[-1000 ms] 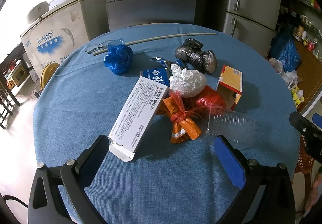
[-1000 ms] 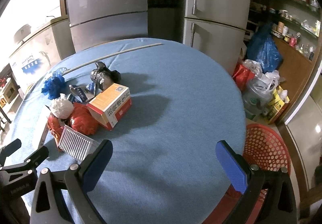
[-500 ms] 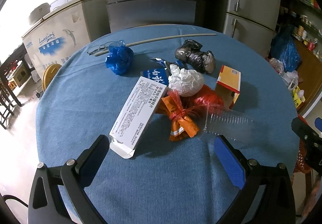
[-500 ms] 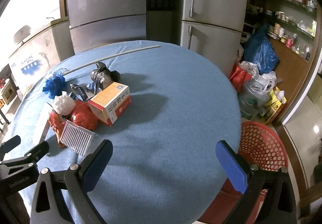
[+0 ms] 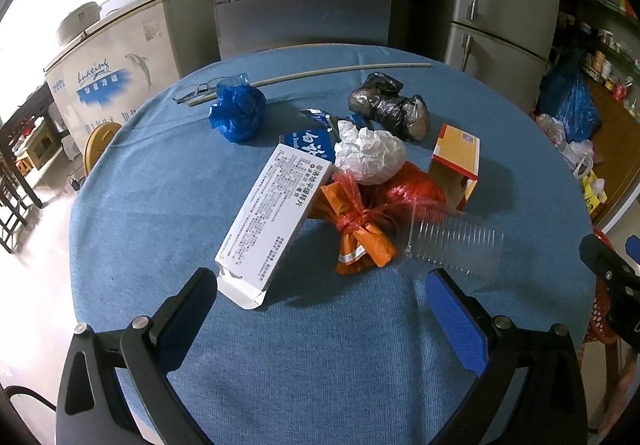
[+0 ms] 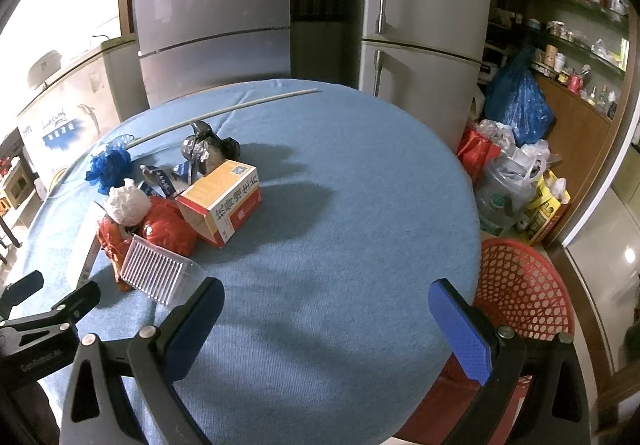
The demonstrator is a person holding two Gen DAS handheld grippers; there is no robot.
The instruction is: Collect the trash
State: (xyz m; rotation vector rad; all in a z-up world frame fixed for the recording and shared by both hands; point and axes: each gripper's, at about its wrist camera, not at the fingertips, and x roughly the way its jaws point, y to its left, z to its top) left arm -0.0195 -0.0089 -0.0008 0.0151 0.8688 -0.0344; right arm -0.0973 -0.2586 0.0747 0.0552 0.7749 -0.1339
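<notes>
Both spread-jawed, empty grippers—left gripper point(image 5: 320, 309), right gripper point(image 6: 326, 309)—have backed slightly from the trash pile around the long white cardboard box point(image 5: 276, 213)—a careless grab could knock the light clear ribbed plastic cup point(image 5: 456, 245) beside it rolling away.

Left gripper point(image 5: 322, 299) hovers with fingers spread wide, empty. Right gripper point(image 6: 326, 309) likewise, fingers wide apart, gripping nothing.

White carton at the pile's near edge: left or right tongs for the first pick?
Left. The left tongs are open with the white carton just ahead; the right tongs face bare tablecloth.
</notes>
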